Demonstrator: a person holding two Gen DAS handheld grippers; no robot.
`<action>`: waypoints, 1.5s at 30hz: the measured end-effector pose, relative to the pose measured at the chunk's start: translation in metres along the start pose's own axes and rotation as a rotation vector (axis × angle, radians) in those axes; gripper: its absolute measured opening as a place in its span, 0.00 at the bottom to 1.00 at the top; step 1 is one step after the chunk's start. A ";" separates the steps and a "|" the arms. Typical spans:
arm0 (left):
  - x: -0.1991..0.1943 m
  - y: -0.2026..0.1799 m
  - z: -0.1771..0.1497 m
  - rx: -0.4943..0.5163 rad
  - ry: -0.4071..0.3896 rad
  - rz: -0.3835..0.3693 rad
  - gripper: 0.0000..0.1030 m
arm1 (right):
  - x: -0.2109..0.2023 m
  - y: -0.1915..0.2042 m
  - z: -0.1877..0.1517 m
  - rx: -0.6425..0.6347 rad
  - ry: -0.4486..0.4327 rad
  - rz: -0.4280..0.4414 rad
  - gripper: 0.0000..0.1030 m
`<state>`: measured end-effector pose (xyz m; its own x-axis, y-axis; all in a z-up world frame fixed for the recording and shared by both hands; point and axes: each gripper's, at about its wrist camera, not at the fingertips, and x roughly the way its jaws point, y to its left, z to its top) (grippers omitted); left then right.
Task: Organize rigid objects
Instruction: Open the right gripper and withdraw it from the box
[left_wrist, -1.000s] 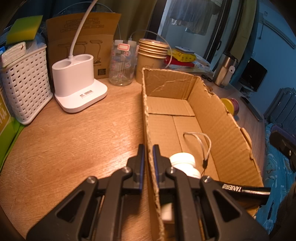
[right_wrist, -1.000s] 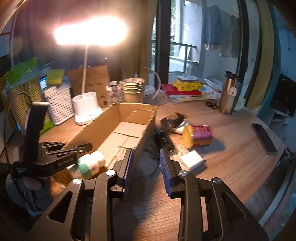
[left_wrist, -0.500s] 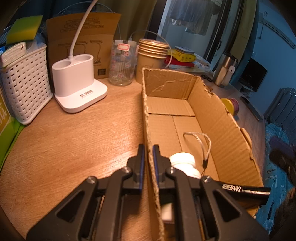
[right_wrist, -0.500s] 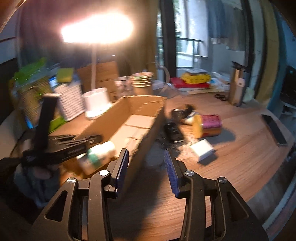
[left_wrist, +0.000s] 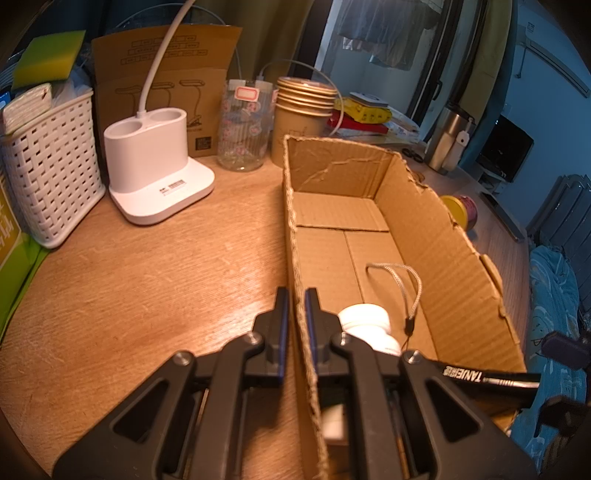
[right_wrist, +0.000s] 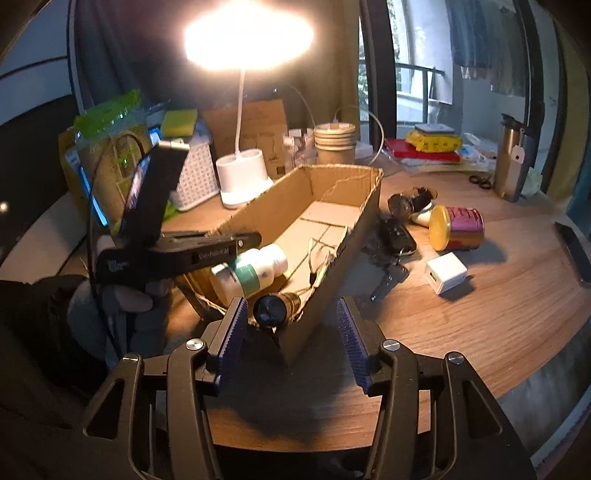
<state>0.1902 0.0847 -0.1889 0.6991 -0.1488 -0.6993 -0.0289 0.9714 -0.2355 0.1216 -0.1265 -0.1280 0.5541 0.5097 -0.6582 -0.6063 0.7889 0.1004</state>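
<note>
Left tool (left_wrist: 294, 325) pinches the near wall of the cardboard box (left_wrist: 436, 236), steadying it on the table (left_wrist: 147, 288). Right tool (right_wrist: 291, 332), jaws just opened and spread, holds nothing; the flashlight (right_wrist: 275, 308) and white bottle (right_wrist: 251, 273) lie inside the box. Risk: a careless withdrawal could catch the box corner and shift it. Only the right view shows the can (right_wrist: 458, 227), charger (right_wrist: 445, 273) and keys (right_wrist: 395, 236) outside the box.

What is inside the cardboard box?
The cardboard box holds a white bottle with a green label, a small flashlight and its grey cord. The near corner is hidden.
</note>
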 end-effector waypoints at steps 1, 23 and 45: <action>0.000 0.000 0.000 0.000 0.000 0.000 0.09 | 0.002 0.000 -0.001 0.000 0.008 -0.002 0.52; -0.002 0.001 -0.001 0.002 0.000 0.002 0.09 | 0.050 -0.005 0.009 0.006 0.078 -0.036 0.54; 0.000 -0.004 -0.001 0.004 0.002 0.005 0.10 | -0.007 -0.020 0.003 0.048 -0.018 -0.023 0.54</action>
<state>0.1896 0.0810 -0.1881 0.6973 -0.1442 -0.7021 -0.0293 0.9730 -0.2289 0.1315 -0.1449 -0.1225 0.5777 0.4972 -0.6473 -0.5656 0.8157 0.1218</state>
